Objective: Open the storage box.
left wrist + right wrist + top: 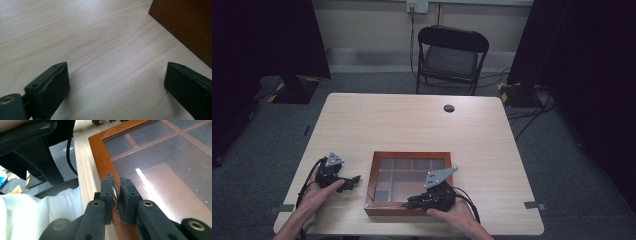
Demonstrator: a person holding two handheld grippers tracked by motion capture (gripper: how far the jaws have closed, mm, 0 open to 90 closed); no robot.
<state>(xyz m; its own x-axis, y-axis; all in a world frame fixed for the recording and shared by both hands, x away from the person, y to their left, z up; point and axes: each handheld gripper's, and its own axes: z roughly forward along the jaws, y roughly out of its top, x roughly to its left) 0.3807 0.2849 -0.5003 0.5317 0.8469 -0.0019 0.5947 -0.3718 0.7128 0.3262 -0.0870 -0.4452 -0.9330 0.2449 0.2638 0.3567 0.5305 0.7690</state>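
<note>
Clamped in the right hand-held gripper (116,195), a small metal clasp (115,192) is held, probably to lift the box (371,185) lid, while the left hand-held gripper (116,82) is rested open on the counter (100,37).

A light wooden table (412,120) with a dark grommet hole (449,108) carries a glass-lidded wooden box (384,159) lying flat near its front edge.

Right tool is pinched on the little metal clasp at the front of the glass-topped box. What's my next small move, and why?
Probably lift the right tool gently to raise the lid: its jaws are shut on the small ornate metal clasp at the front edge of the brown wooden box with the glass-paned lid. The left tool sits open beside the box and could steady it.
</note>
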